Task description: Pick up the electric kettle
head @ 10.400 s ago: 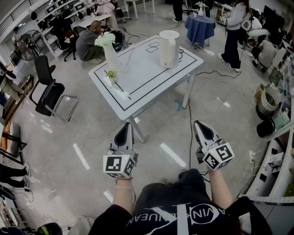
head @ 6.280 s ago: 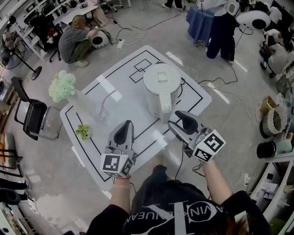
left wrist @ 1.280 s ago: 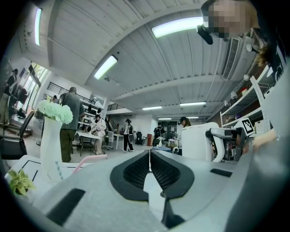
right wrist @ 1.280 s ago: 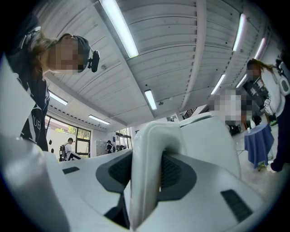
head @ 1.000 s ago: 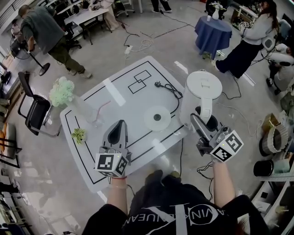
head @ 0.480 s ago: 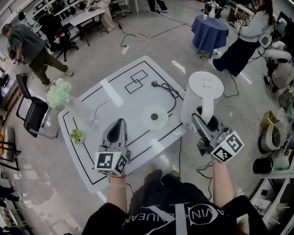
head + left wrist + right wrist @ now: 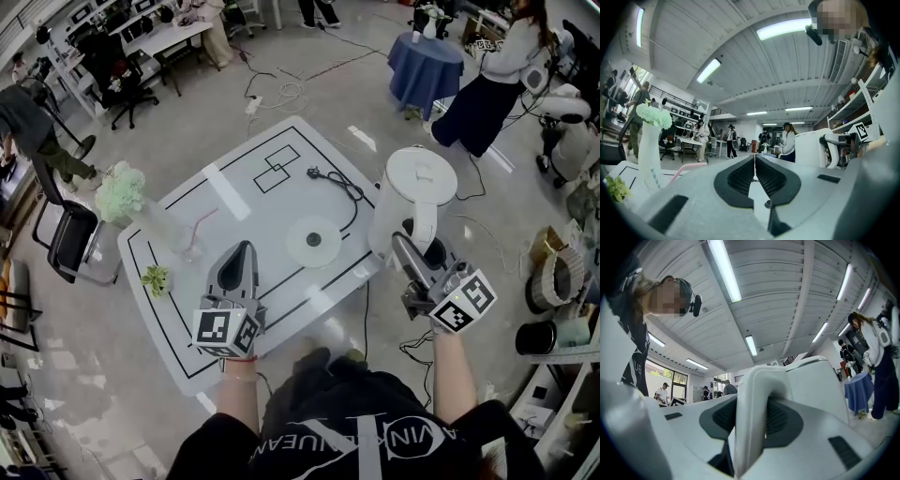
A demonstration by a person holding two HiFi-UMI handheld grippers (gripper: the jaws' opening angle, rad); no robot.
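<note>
The white electric kettle [image 7: 413, 187] hangs off its round base [image 7: 314, 236], over the table's right edge. My right gripper [image 7: 413, 247] is shut on the kettle's handle [image 7: 419, 223]. In the right gripper view, the white handle [image 7: 752, 408] fills the gap between the dark pads, and the kettle body [image 7: 818, 385] rises behind it. My left gripper [image 7: 243, 256] hovers over the table's near side, shut with nothing in it. In the left gripper view, the left gripper [image 7: 754, 158] shows its pads meeting, and the kettle [image 7: 811, 147] shows at the right.
On the white table [image 7: 234, 192] stand a vase of pale flowers [image 7: 127, 195], a small green plant [image 7: 156, 278] and a glass with a pink straw [image 7: 192, 246]. The base's black cord [image 7: 342, 183] curls across the far side. Chairs, people and cables surround the table.
Some seconds ago the kettle stood on its base; now it is off it to the right, in my right gripper. Over the last second only a person at far left walked away.
</note>
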